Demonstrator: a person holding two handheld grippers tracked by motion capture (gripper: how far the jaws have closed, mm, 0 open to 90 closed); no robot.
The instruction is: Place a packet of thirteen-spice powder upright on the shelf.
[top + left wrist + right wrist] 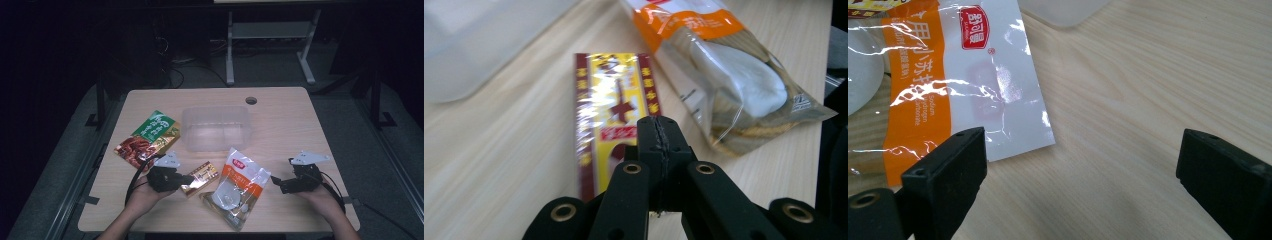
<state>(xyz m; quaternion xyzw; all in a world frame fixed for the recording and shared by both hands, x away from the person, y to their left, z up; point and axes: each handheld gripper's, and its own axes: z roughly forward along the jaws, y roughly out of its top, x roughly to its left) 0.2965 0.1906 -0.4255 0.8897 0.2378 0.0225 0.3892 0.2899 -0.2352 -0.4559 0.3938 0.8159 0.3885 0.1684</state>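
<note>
Near my left hand, at the near-left of the counter (280, 107), my left tongs (659, 131) are pressed together on the near edge of the small yellow packet (616, 107), whose maroon borders run away from me. Whether the film is truly caught between the pads or they have shut just over it I cannot tell for certain from the left gripper view, but the packet's near end runs under the tips, so I take it as pinched. My judgement is that the step in hand is the pickup of this packet, with the clear tub (216, 127) at the far middle of the counter as the likely place for it. Just right of the packet lies the orange-and-white bag (237, 186), close but not touching it as far as I can see; the green-and-red pouch (148, 137) lies to the far left. My right tongs (1080, 165) are spread wide and hold nothing, hovering over bare wood just right of the bag's corner. Next I should lift the packet straight up enough to clear the bag, check it hangs firm, then carry it far and a little right over the tub's rim before letting go. A thin slick wrapper could slip, so I would move gently.
</note>
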